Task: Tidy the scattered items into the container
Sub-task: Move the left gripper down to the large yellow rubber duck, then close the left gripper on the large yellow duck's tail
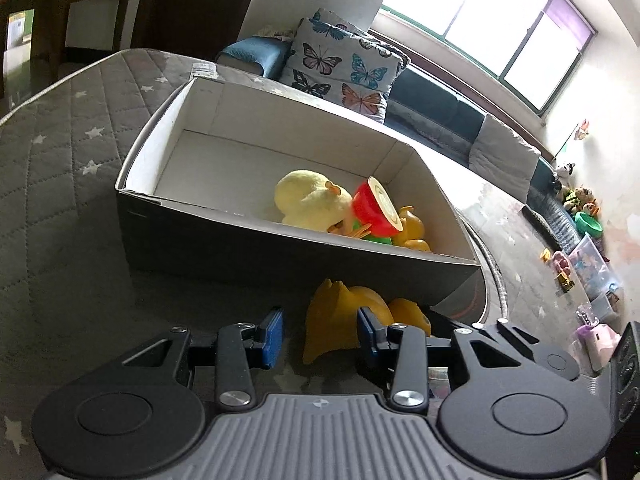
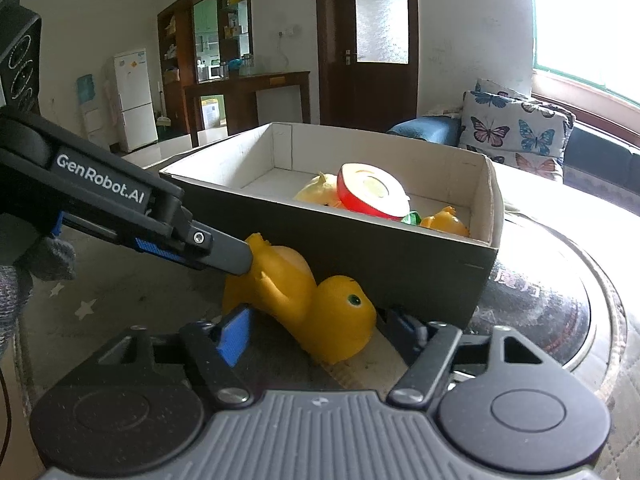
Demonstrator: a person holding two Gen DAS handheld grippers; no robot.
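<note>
Daylight pours in through the window point(image 1: 492, 28), which is blown out to white in both views, and glare washes over the far right of the tabletop point(image 2: 560, 208). The near wall of the box point(image 1: 280, 248) lies in shadow. Fisheye distortion bends every edge, and the corners darken.

Both wrist views sit low and close, angled downward. Left faces the window; right faces the door. Both share the box point(image 1: 280, 236) point(image 2: 360, 248) and yellow duck point(image 1: 340, 316) point(image 2: 304, 300).
</note>
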